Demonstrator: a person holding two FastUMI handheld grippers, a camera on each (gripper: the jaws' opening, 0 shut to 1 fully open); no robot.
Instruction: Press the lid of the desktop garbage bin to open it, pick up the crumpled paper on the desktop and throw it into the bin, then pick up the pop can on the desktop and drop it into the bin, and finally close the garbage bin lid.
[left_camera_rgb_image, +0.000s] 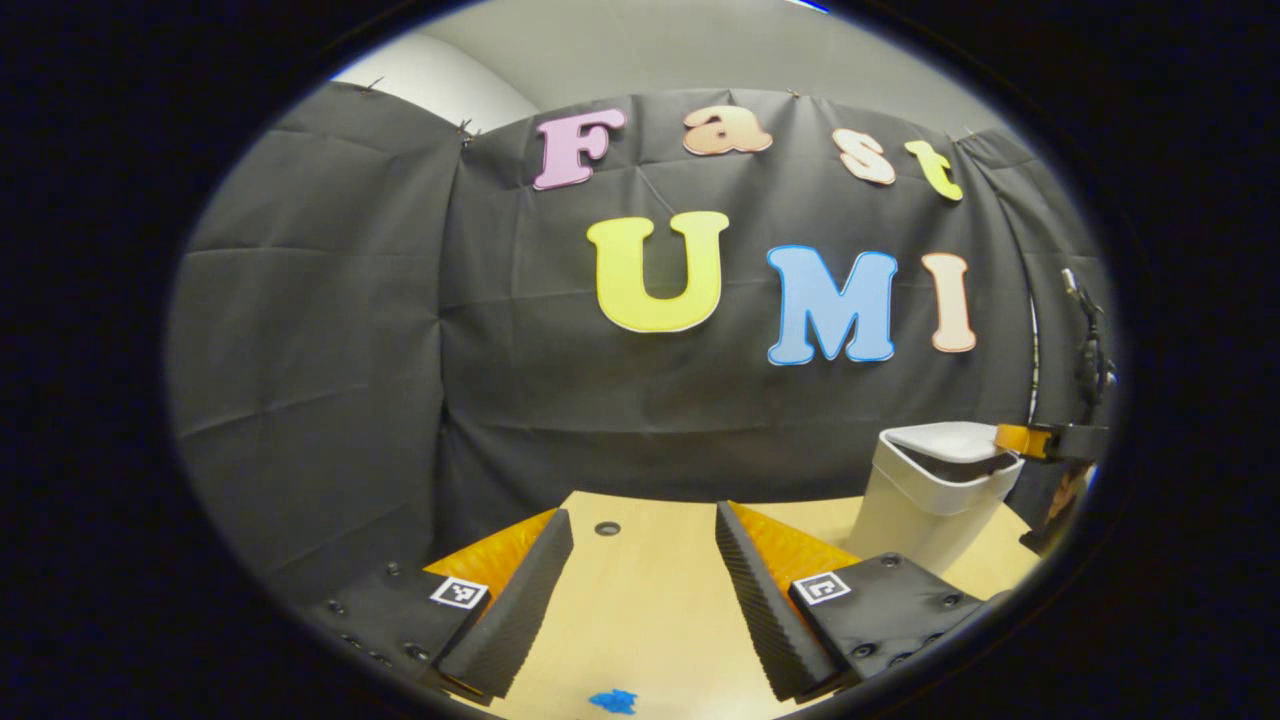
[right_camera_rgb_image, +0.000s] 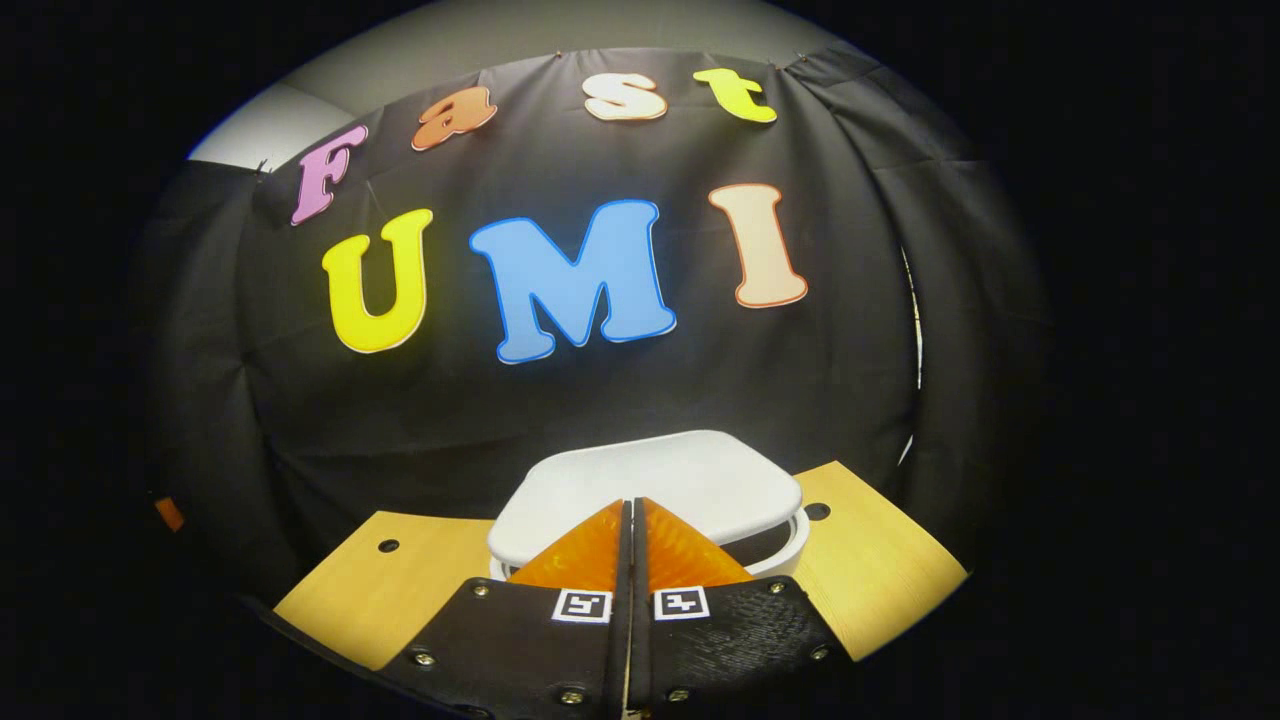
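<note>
The white desktop bin (left_camera_rgb_image: 925, 500) stands at the right of the wooden table (left_camera_rgb_image: 640, 610) in the left gripper view. Its lid (left_camera_rgb_image: 945, 440) sits tilted, with a dark gap under its near edge. My right gripper (left_camera_rgb_image: 1025, 438) reaches over that lid from the right. In the right gripper view, the right gripper (right_camera_rgb_image: 630, 503) is shut with nothing between its fingers, its tips right at the near edge of the lid (right_camera_rgb_image: 650, 475); whether they touch it I cannot tell. My left gripper (left_camera_rgb_image: 643, 512) is open over bare tabletop, left of the bin.
A small blue scrap (left_camera_rgb_image: 612, 702) lies on the table close under the left gripper. Round holes (left_camera_rgb_image: 607, 527) mark the tabletop (right_camera_rgb_image: 880, 560) near its far edge. The black cloth wall hangs directly behind the table and bin.
</note>
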